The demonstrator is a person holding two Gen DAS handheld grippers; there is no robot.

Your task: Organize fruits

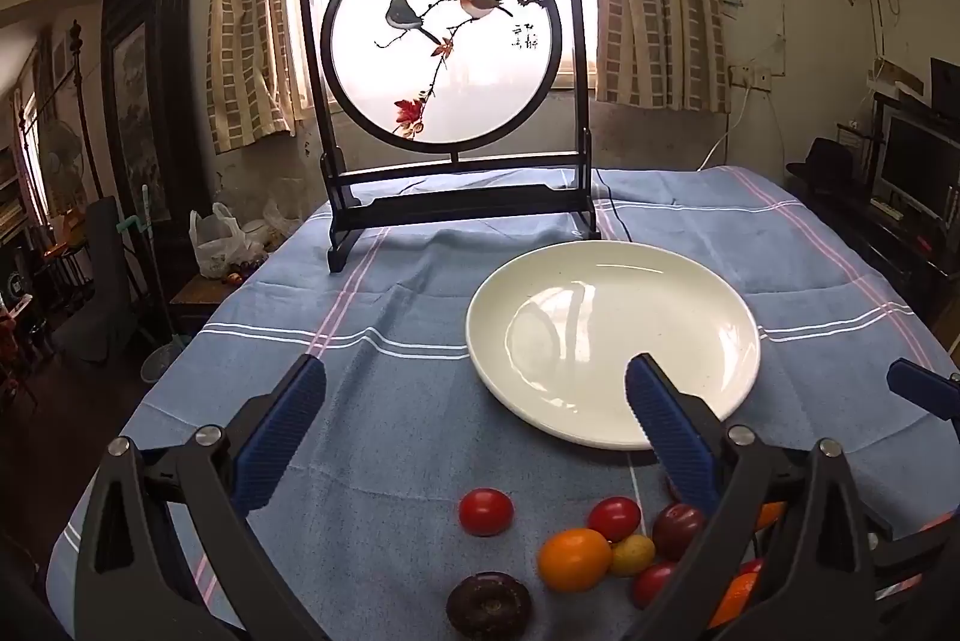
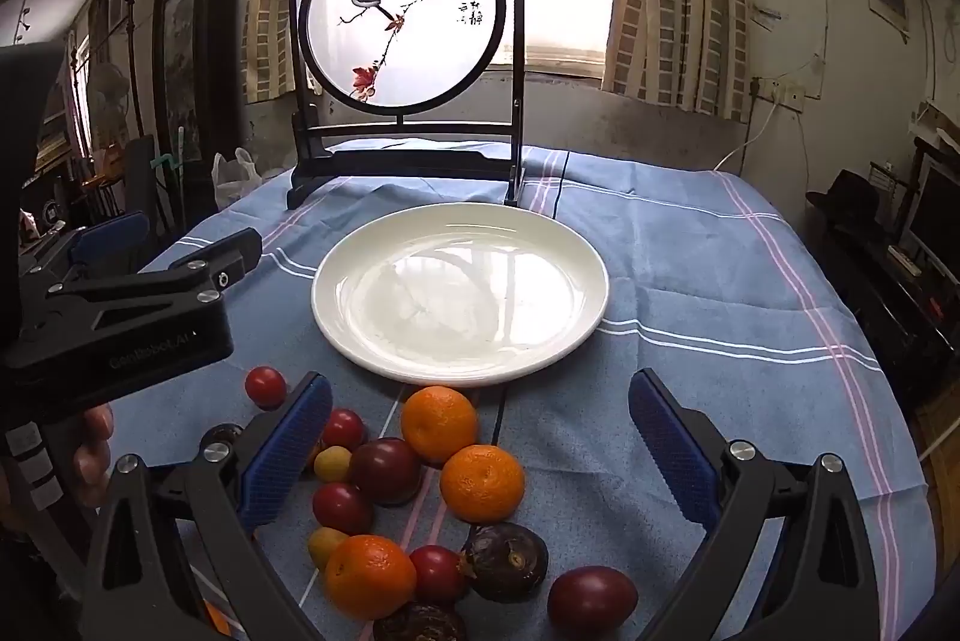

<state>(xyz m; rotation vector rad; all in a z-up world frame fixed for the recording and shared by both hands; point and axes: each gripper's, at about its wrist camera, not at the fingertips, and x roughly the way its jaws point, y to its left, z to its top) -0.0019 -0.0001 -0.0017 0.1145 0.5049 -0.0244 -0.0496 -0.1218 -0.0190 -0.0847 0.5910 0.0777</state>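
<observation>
White plate (image 2: 360, 335) bare, fruit (image 2: 432, 491) heaped on the cloth just before its near rim | step: first pick not begun | left gripper (image 1: 474, 413) spread, empty | right gripper (image 2: 480, 425) spread, empty, above the heap | next: lower over one tangerine (image 2: 439, 422), pinch gently

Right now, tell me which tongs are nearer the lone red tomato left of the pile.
Left. The left tongs hover just above the tomato; the right tongs sit over the pile, farther right.

fruit pile (image 1: 690, 551) partly behind the left tongs (image 1: 474, 401), one dark fruit (image 2: 420, 623) cut off below
</observation>
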